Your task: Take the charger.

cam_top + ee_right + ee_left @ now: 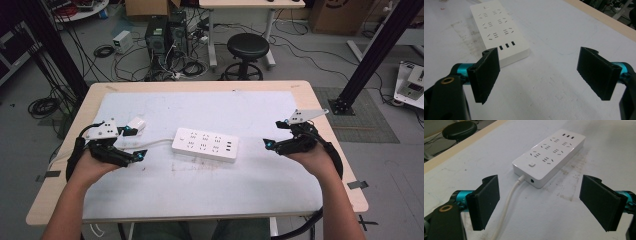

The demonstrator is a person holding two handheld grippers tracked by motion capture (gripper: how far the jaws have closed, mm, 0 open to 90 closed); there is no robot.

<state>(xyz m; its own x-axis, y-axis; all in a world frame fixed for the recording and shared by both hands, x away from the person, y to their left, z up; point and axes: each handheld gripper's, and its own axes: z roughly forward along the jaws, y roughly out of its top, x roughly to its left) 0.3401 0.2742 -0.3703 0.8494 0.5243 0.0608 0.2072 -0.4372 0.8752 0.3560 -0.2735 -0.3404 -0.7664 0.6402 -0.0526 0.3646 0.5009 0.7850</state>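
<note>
Bare forearms enter from the bottom edge of the high view, each hand wrapped around a black gripper with teal fittings near the jaws. The left gripper (134, 143), at the left of the frame, lies low over the table and points toward the middle; its jaws stand spread wide with nothing between them, and in the left gripper view the flat, matte black pads (486, 201) frame bare table. The right gripper (274, 134), at the right of the frame, points inward from the opposite side, tilted slightly, a grey three-cornered plate on top; its jaws are likewise spread apart and hold nothing.

Between the two, near the centre of the frame, lies a white power strip (205, 144): a smooth, glossy plastic slab with rounded corners, two rows of sockets, three small USB slots at its right end and a square button at its left end. Its white cable (150, 145) runs leftward to a white plug (135, 124) lying just behind the left gripper. Everything rests on a pale, scuffed mat (210, 185) that covers a light wooden table (320, 107). Beyond the far edge, at the top of the frame, stands a round black stool (247, 47) on a grey floor strewn with cables.
</note>
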